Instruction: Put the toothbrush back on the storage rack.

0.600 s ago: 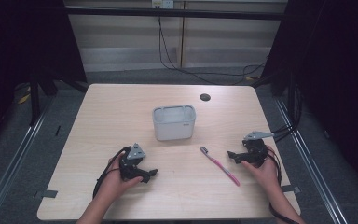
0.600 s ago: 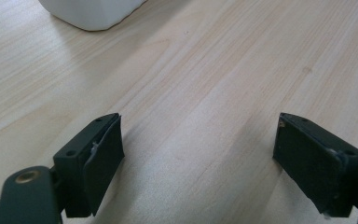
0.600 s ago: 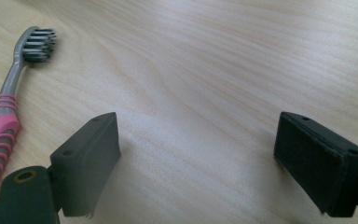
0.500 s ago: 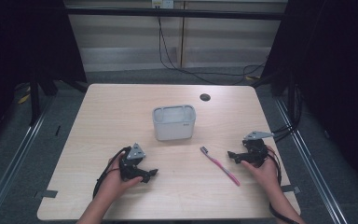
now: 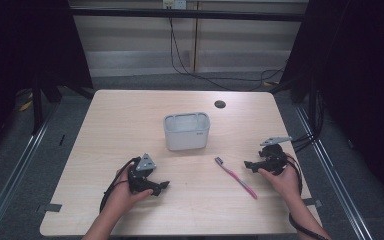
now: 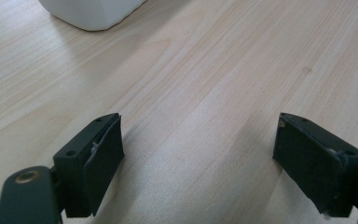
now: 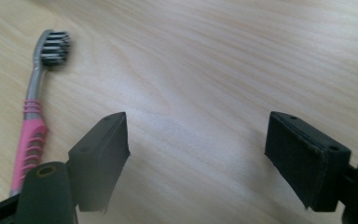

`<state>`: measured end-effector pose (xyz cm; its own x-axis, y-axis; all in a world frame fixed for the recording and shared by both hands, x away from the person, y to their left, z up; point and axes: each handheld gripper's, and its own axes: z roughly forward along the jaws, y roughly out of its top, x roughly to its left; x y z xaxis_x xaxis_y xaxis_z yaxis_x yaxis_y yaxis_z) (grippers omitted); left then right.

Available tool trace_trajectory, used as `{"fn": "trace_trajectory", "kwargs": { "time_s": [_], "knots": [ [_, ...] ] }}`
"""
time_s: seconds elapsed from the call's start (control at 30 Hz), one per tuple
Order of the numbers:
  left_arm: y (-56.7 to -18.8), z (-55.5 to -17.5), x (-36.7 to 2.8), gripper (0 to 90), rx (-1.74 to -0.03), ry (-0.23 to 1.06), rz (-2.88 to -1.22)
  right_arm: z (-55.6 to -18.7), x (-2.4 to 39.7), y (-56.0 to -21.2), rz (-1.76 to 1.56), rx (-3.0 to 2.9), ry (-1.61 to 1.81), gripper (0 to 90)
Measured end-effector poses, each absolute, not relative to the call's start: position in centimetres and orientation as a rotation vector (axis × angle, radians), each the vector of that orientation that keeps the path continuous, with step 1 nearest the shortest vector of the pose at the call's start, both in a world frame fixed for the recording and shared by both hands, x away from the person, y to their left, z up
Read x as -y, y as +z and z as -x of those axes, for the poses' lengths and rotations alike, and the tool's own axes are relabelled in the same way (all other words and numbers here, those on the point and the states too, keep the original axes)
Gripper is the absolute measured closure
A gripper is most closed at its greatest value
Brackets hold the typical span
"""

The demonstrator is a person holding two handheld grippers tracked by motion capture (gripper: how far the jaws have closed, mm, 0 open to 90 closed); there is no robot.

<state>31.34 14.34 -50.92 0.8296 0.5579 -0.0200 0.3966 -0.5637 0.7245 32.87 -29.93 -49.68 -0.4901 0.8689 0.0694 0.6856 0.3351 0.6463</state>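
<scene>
A pink and grey toothbrush (image 5: pixel 235 177) lies flat on the wooden table (image 5: pixel 130 115), bristle head toward the white tub (image 5: pixel 186 131). In the right gripper view the toothbrush (image 7: pixel 35 121) lies just left of the left jaw. My right gripper (image 5: pixel 247 165) rests on the table to the right of the brush, open, with bare wood between its jaws (image 7: pixel 198 156). My left gripper (image 5: pixel 164 186) sits near the front left, open and holding nothing (image 6: pixel 200 163). A corner of the tub (image 6: pixel 91 11) shows beyond it.
A small dark round disc (image 5: pixel 220 104) sits at the table's far right. Cables trail from both grippers toward the table's front edge. Metal rails and dark floor flank the table on both sides.
</scene>
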Motion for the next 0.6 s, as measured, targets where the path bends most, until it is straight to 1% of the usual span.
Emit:
{"fn": "trace_trajectory", "kwargs": {
  "time_s": [0.17,0.4,0.6],
  "knots": [
    [-50.9,-31.3,-14.3,15.4,-0.694,0.275,-2.243,-32.9,29.3,-49.2,-1.37,-2.36,0.899,23.2],
    [-50.9,-31.3,-14.4,15.4,-0.694,0.274,-2.243,-33.1,27.9,-47.9,-1.319,-2.431,0.901,30.5],
    [-50.9,-31.3,-14.4,15.4,-0.694,0.274,-2.243,-33.3,26.7,-47.1,-1.277,-2.495,0.874,33.2]
  ]
}}
